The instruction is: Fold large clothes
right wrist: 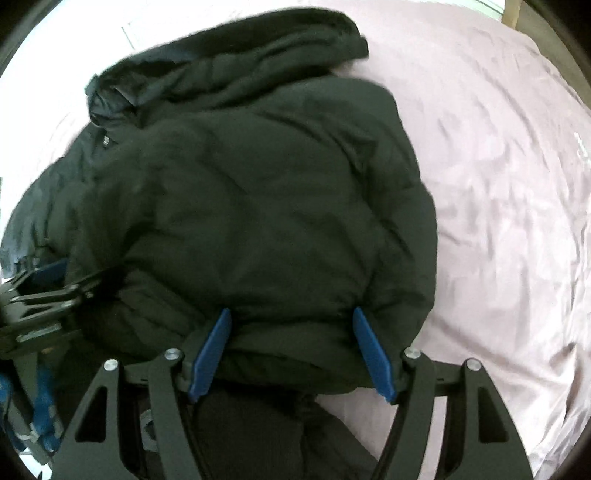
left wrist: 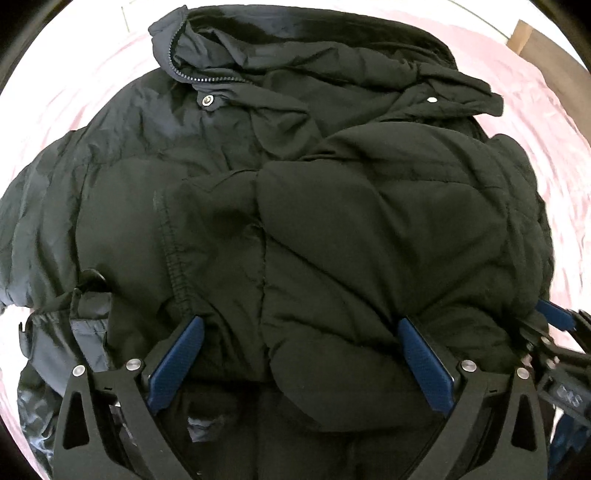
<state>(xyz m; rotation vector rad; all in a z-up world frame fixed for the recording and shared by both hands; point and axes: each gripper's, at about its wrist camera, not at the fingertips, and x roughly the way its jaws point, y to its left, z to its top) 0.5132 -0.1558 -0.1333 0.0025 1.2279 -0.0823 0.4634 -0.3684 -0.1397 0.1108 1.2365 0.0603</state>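
A black puffy hooded jacket (left wrist: 295,192) lies on a pink bedsheet (right wrist: 498,184), its sides folded inward and its hood (right wrist: 229,55) at the far end. My left gripper (left wrist: 299,328) points steeply down over the near hem. Its blue fingers (left wrist: 181,358) stand wide apart, and a bulge of the jacket lies between them without being pinched. My right gripper (right wrist: 291,325) is over the jacket's (right wrist: 258,206) near right corner, jaws partly apart, with the rolled hem spanning the gap. Each gripper shows at the edge of the other's view, close beside it.
The bedsheet (left wrist: 546,122) spreads wide to the right of the jacket and narrowly to its left. A wooden post (right wrist: 511,14) stands at the far right corner. Dark cloth (right wrist: 251,435) fills the space below the fingers; I cannot tell what it belongs to.
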